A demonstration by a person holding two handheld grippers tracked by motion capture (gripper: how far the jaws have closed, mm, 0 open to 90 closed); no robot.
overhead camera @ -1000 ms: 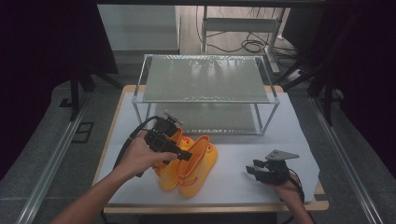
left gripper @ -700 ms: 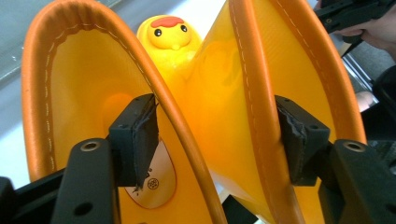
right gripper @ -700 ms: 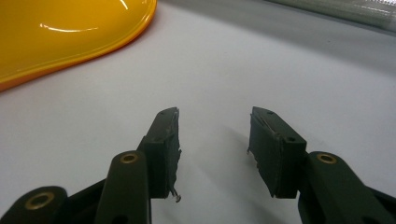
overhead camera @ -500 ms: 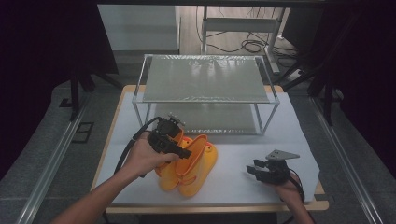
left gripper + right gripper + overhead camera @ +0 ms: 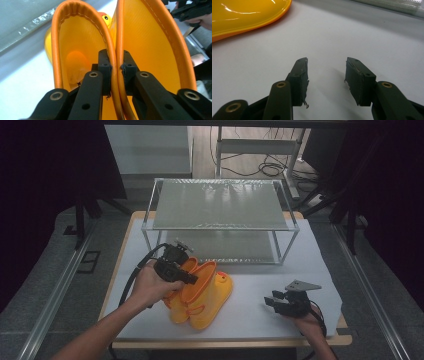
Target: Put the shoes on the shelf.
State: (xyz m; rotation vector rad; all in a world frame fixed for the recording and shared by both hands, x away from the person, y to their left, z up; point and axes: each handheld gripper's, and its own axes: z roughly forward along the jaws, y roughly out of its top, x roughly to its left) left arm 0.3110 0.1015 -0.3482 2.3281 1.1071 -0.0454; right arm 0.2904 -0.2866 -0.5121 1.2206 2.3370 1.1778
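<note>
While both boots lay on the white table [image 5: 250, 315], the left tool [image 5: 115, 67] had just been closing.
It clenched the touching rims of two yellow rubber boots [image 5: 145, 42]; the right tool [image 5: 326, 75] rested released.

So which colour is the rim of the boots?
Orange; the boots themselves are yellow. The left gripper view shows the rim best.

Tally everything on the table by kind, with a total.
Yellow rubber boots: 2
Two-tier wire shelf rack: 1
Handheld grippers, left gripper and right gripper: 2
Total: 5
</note>
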